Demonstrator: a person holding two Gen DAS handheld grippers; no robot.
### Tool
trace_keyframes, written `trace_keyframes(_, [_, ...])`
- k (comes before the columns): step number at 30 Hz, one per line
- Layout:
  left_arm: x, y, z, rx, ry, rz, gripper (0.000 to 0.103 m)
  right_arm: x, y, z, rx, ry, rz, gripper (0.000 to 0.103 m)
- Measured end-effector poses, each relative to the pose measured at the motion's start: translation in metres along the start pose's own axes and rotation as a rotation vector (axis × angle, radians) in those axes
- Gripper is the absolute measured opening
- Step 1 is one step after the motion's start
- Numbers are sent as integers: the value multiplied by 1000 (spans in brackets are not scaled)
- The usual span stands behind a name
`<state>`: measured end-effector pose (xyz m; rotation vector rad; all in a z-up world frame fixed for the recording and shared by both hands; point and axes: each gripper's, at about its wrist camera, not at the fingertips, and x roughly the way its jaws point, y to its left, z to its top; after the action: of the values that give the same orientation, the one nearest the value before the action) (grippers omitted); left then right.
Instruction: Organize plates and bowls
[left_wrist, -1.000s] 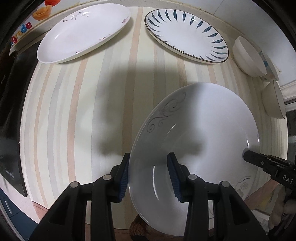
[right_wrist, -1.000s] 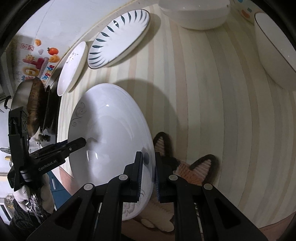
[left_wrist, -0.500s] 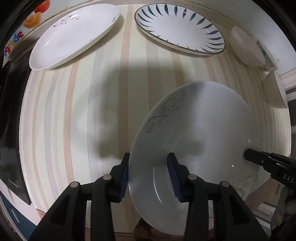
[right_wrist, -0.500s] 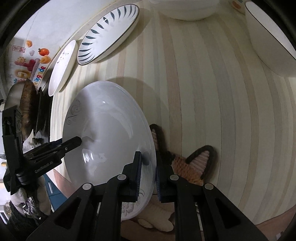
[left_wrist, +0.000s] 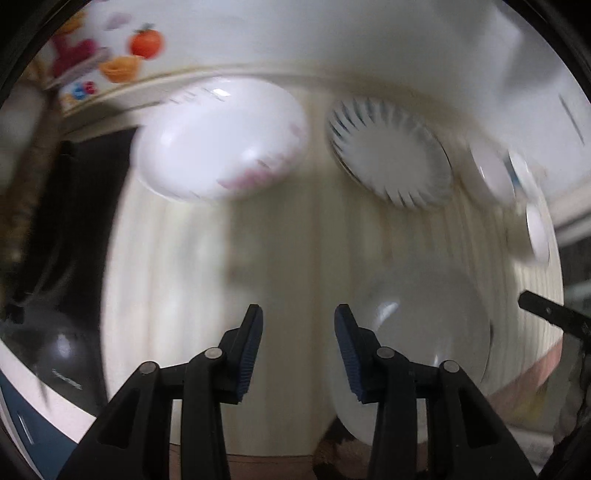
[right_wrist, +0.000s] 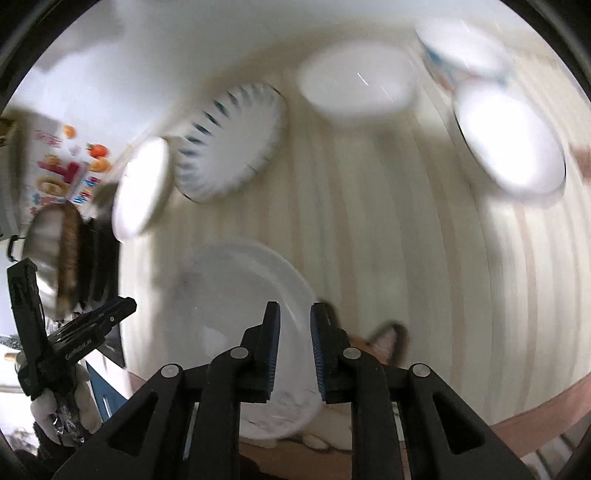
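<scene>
Release step judged done: the large white plate (left_wrist: 424, 343) is left lying on the striped table (left_wrist: 295, 240) near its front edge; the left gripper (left_wrist: 298, 347) is spread and opening with nothing between its pads; the right gripper (right_wrist: 294, 350) is opening, the plate rim seen below its gap, unpinched. Next, one far dish is to be chosen, perhaps the leaf-patterned plate (left_wrist: 388, 162); a rim pinch is called for. Against a second earlier: both grips on the plate are undone, both grippers lifted clear.
</scene>
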<state>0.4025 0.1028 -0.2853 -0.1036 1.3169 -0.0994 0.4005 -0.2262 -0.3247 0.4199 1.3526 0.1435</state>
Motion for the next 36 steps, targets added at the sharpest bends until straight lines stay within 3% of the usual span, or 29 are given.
trace_keyframes(1, [-1,4,6,-28,-9,4,42,-3,12,7,-16,-14,14,31])
trace_keyframes(5, [11,45,39,-192,-9,2,42,5,78,50,-116,-50,98,37])
trace_keyframes(9, [38,70,60,-319,-6,9,41,43,149,104,-256,-64,100,37])
trace_keyframes(15, [70,91,77,-410,22,28,41,122,222,179,-422,-15,67,37])
trace_keyframes(21, [90,103,84,-454,50,30,41,178,237,210,-472,47,26,37])
trace_keyframes(27, [104,106,88,-460,58,41,38,204,233,222,-470,86,42,36])
trace_keyframes(29, [105,107,88,-460,49,46,33,210,234,224,-475,89,51,30])
trace_keyframes(30, [105,107,88,-461,44,47,33,214,234,223,-475,93,54,18])
trace_keyframes(31, [105,107,87,-462,37,46,33,218,235,223,-478,98,65,14])
trace_keyframes(36, [99,100,81,-437,17,61,32,220,236,220,-508,59,68,13])
